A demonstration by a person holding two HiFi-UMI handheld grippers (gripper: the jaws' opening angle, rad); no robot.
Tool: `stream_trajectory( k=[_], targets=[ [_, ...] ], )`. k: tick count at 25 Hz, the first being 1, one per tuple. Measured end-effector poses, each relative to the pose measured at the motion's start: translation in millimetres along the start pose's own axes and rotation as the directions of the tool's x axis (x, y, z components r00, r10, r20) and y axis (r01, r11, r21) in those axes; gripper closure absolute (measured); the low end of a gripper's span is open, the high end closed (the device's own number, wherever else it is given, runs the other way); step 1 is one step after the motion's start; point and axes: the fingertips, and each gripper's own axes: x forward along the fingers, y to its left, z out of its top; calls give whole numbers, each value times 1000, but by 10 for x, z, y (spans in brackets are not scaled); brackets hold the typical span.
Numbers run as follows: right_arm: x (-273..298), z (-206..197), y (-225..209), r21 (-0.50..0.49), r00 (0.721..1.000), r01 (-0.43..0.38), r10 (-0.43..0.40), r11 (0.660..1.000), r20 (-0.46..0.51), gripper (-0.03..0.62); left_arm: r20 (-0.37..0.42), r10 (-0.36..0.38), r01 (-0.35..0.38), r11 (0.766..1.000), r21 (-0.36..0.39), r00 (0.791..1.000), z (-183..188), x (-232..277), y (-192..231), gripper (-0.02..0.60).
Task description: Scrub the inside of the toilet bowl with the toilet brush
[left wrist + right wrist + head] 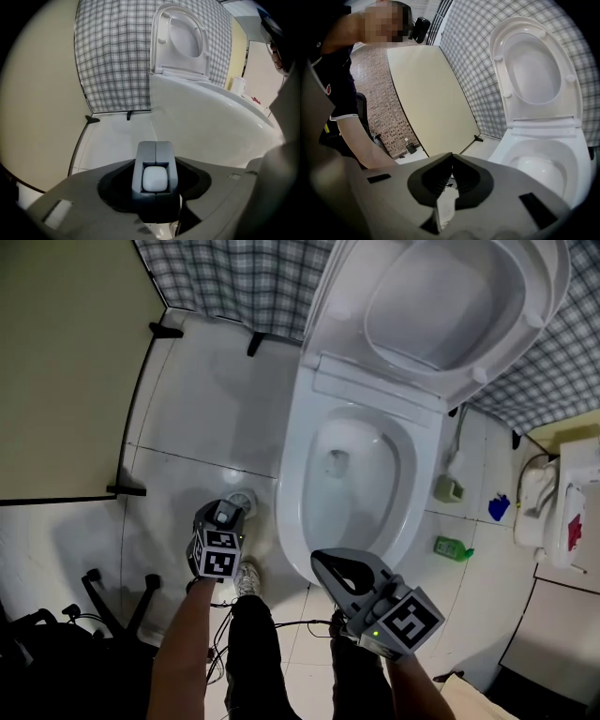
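Note:
The white toilet bowl (375, 456) stands with seat and lid (441, 296) raised; it also shows in the right gripper view (539, 171). To its left on the floor sits the round brush holder (242, 501). My left gripper (225, 514) points down onto it. In the left gripper view the grey toilet brush handle (154, 157), with a white cap (154, 179), fills the gap, and the dark jaws of my left gripper (154, 173) lie tight against both its sides. My right gripper (328, 563) hangs near the bowl's front rim, its tips (451, 159) touching, with nothing between them.
A beige stall partition (66, 362) bounds the left side, with a checked tile wall behind. A green bottle (453, 547), a blue object (499, 507) and a white container (548, 512) sit to the right of the toilet. Black chair legs (112, 596) and cables (281, 624) lie near my feet.

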Motion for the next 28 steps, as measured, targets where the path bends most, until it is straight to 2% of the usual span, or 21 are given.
stream_trajectory(
  k=[6,10,16,20,24,28],
  targets=[
    [-152,183,63,20,999,14,-15,1000,32,594,17,0,0,1000,-6,1000,122,-380,-23,368],
    [-342,410,115,15,998,25,-26,1000,57,594,42,9,-7,999,-31,999,368,-830,-30,368],
    [-733,836,217,8,993,55,-56,998,103,594,80,30,-28,999,-26,996,931,-1642,-55,370],
    [-966,1163,243,-4,984,82,-80,997,161,594,175,42,-45,999,12,984,1552,-2177,-38,370],
    [-1220,1413,286,-10,977,106,-102,994,189,594,242,12,-29,997,65,970,2066,-2687,-180,370],
    [-1433,1587,277,-7,966,136,-131,991,222,594,291,-58,30,994,101,955,2475,-3029,-379,368]
  ],
)
